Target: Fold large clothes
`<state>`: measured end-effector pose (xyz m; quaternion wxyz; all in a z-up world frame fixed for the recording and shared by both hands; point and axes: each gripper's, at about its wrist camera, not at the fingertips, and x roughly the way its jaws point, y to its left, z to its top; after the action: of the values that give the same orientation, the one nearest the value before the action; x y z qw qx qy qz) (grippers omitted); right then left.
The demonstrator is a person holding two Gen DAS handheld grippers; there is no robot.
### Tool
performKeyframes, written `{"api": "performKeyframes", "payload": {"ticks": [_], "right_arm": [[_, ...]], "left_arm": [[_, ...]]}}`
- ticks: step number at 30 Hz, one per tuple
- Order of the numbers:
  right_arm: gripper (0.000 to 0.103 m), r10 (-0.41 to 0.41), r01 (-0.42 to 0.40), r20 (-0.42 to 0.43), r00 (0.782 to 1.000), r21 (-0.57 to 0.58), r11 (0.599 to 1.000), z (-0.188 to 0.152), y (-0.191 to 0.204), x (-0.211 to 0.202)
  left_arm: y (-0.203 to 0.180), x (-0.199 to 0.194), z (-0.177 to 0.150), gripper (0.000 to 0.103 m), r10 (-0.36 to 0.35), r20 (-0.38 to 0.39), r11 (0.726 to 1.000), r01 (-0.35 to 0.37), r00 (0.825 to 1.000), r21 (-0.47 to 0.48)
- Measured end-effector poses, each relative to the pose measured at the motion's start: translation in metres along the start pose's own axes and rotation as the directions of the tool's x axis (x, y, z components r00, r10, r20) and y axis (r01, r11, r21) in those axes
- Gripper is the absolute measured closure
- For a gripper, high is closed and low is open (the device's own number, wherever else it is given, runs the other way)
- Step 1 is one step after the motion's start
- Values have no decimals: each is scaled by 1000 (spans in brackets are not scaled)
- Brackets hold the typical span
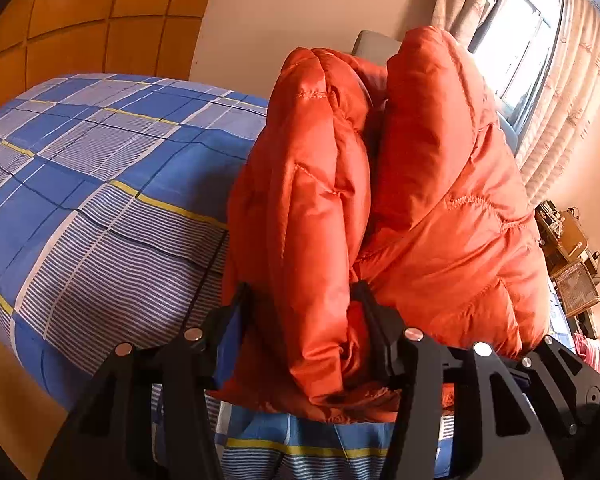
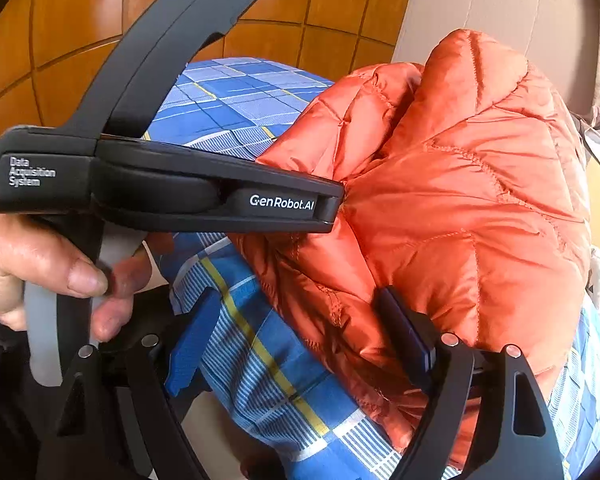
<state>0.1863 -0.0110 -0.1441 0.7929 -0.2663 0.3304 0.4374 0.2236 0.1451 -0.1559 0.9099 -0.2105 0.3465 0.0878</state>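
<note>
The orange quilted jacket (image 1: 400, 200) lay bunched in 2 puffy lobes on the blue plaid bedcover (image 1: 100, 168), near the bed's edge and close to both tools. A window with curtains (image 1: 548, 80) stood behind it, and wood panelling (image 2: 80, 32) backed the bed.

The left gripper (image 1: 304, 320) straddled 1 padded fold of the jacket, most likely a sleeve or a doubled edge. Its jaws stood part-way apart with the fabric between them. The left pad appeared to touch the cloth, but whether either pad pressed on it could not be told. The fold bulged freely past the fingers, which suggested a loosened hold rather than a firm pinch.

The right gripper (image 2: 300, 344) was spread wide. Its right finger (image 2: 408, 336) lay against the jacket's lower edge, while its left finger (image 2: 196, 340) stood over bare bedcover, well apart from the cloth. Nothing was clamped between them. That stance suited an approach toward the hem rather than a hold.

In the right wrist view, the person's hand (image 2: 40, 272) gripped the handle of the left tool, whose body crossed in front of the jacket.

Judged from the bulky, uneven heap, the fold was not complete. Slippery, springy padding of this kind would tend to reopen unless pressed flat.
</note>
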Motion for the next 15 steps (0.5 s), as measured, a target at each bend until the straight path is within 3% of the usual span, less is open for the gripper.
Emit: {"api": "performKeyframes", "payload": {"ticks": [5, 9, 10, 11, 12, 15], "right_arm": [[22, 37, -37, -15, 999, -26, 999, -2, -5, -1], [22, 42, -48, -55, 998, -112, 993, -3, -3, 3], [20, 44, -51, -55, 998, -115, 992, -3, -2, 5], [11, 49, -56, -58, 997, -128, 990, -4, 4, 10], [11, 34, -43, -62, 997, -141, 989, -4, 8, 13], [11, 2, -8, -62, 998, -87, 996, -5, 9, 23]], "left_arm": [[-3, 0, 0, 51, -4, -2, 1000, 4, 1000, 10], [-2, 2, 3, 51, -19, -12, 999, 19, 1000, 36], [-1, 3, 3, 51, -22, -14, 999, 22, 1000, 44], [-1, 3, 4, 51, -21, -15, 999, 22, 1000, 50], [-1, 3, 4, 51, -19, -16, 998, 20, 1000, 54], [-1, 5, 4, 51, -17, -28, 998, 19, 999, 65]]}}
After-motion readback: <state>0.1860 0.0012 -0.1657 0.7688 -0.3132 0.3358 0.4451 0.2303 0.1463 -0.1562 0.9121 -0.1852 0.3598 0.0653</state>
